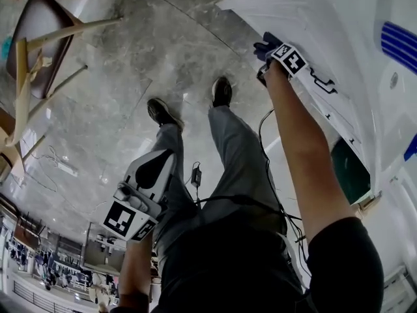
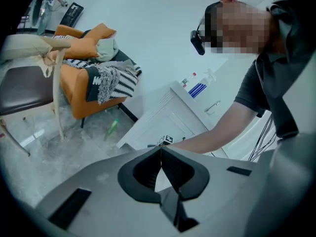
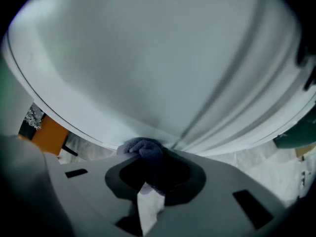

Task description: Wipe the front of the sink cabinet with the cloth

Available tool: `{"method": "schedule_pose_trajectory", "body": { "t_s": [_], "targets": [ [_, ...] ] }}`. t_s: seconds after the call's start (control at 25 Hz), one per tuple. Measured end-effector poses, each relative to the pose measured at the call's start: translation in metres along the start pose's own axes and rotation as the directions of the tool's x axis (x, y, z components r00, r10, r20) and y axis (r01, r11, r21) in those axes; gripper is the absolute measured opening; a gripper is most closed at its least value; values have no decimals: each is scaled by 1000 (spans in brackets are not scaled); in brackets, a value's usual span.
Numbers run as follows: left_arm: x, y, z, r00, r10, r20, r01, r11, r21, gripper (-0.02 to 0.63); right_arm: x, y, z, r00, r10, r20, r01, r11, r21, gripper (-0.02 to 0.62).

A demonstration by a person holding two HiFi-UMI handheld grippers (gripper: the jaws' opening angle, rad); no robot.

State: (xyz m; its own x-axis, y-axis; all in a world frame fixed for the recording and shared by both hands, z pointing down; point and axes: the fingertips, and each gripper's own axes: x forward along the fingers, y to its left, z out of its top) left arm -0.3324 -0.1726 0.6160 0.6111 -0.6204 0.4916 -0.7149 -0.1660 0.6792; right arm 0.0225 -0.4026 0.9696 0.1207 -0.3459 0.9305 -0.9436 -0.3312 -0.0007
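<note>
Cloth [image 3: 142, 147], dark blue-grey, is bunched in the right tongs [image 1: 268, 52], clenched on it w/ a tuft poking out past the tips, and that tuft is pressed right up against the white front of the sink cabinet [image 3: 163, 58]. So contact's on and the wipe looks under way, not just set up. In the head view the right arm is stretched out and down to the cabinet's face, near one end of it, w/ a dark bar handle [image 1: 324, 83] just beside the tongs. The right gripper view shows the cloth sitting by the panel's grooved moulding, low on the front, the marble floor [image 1: 163, 70] just past the edge. Left tongs [image 2: 160, 149] are closed tip to tip w/ nothing between them, held back by the person's left thigh, well apart from the cabinet and doing no work. How much is done? Hard call: the panel reads plain white all over, no damp streak or dirt line to separate wiped from unwiped. Best guess is early-to-mid, since the cloth sits at one end and most of the front stretches away from it, incl. the area round the handle. What's left, I'd say: passes across the rest of the door face and the mouldings.
</note>
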Motion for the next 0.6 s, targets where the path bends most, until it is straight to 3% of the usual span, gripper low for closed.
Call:
{"method": "schedule_pose_trajectory", "body": {
  "t_s": [0.08,0.24,0.36,0.6],
  "targets": [
    [-1,-9,14,1000,-17,14,16,1000,16,5,-25,-31,6,1000,-16,6,16,1000,-17,66],
    [-8,-22,38,999,-34,38,32,999,40,5,-82,-32,31,997,45,63,-45,999,-4,66],
    [-17,-32,51,998,-41,45,38,998,58,5,-123,-15,52,989,79,128,-82,996,18,66],
    [-29,-38,66,998,-41,56,37,996,78,5,-163,64,77,958,214,192,-201,976,-85,66]
  ]
}}
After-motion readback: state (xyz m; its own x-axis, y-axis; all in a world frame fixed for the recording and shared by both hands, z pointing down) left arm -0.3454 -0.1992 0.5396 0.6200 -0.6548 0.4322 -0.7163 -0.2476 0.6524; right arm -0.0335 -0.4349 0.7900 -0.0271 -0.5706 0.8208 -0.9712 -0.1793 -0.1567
